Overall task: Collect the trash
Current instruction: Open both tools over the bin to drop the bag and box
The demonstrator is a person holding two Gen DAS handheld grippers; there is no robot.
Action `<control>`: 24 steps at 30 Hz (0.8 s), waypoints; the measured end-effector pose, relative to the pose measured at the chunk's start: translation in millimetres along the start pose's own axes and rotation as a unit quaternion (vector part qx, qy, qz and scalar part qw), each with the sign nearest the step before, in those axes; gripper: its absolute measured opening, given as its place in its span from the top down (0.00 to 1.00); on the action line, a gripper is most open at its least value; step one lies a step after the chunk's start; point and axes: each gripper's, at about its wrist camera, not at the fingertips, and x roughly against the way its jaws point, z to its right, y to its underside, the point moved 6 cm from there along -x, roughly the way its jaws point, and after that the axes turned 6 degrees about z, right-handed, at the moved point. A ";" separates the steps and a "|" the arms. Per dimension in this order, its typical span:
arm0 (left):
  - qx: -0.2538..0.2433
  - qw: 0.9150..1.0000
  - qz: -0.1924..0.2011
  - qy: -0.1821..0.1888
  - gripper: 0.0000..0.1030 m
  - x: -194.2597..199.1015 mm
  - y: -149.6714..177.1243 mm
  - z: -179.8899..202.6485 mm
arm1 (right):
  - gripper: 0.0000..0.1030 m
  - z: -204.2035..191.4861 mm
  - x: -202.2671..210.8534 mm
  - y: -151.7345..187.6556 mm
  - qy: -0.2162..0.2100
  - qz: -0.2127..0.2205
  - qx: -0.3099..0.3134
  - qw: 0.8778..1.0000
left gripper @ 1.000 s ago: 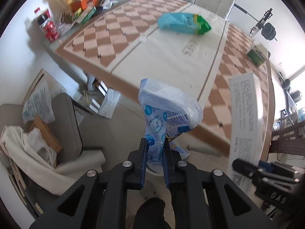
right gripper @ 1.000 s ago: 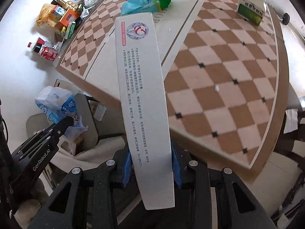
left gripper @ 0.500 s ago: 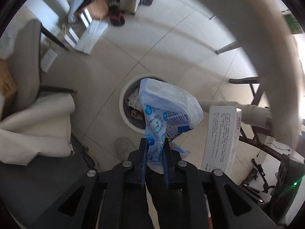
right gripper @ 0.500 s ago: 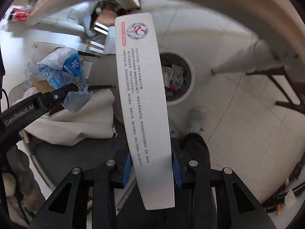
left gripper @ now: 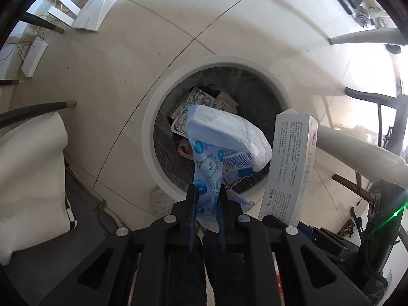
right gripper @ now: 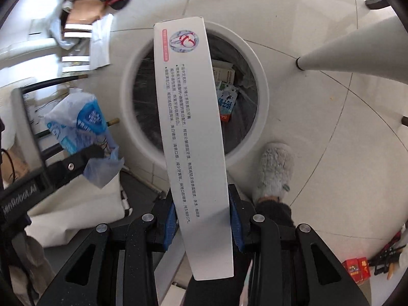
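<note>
My left gripper (left gripper: pixel 206 193) is shut on a crumpled blue and white plastic wrapper (left gripper: pixel 224 140) and holds it over the near part of a round white-rimmed trash bin (left gripper: pixel 150 137). The bin holds several pieces of trash. My right gripper (right gripper: pixel 202 206) is shut on a long white toothpaste box (right gripper: pixel 190 117) that reaches over the bin (right gripper: pixel 260 102). The box also shows in the left wrist view (left gripper: pixel 290 168), to the right of the wrapper. The wrapper shows in the right wrist view (right gripper: pixel 79 125), left of the bin.
The bin stands on a pale tiled floor. A white cloth-covered chair (left gripper: pixel 30 173) is at the left. A pale table leg (right gripper: pixel 357 51) slants past the bin on the right. A grey fluffy slipper (right gripper: pixel 274 170) sits by the bin's near rim. Flat white cartons (left gripper: pixel 102 2) lie far left.
Both grippers swung down from the table top to the floor and moved in over the bin. The bin now looks larger and closer. Both still hold their items.
</note>
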 end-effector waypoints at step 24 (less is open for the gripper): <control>-0.040 0.994 0.042 -0.089 0.00 22.8 16.4 -28.9 | 0.02 0.3 -1.3 -20.4 0.096 0.015 0.053 0.994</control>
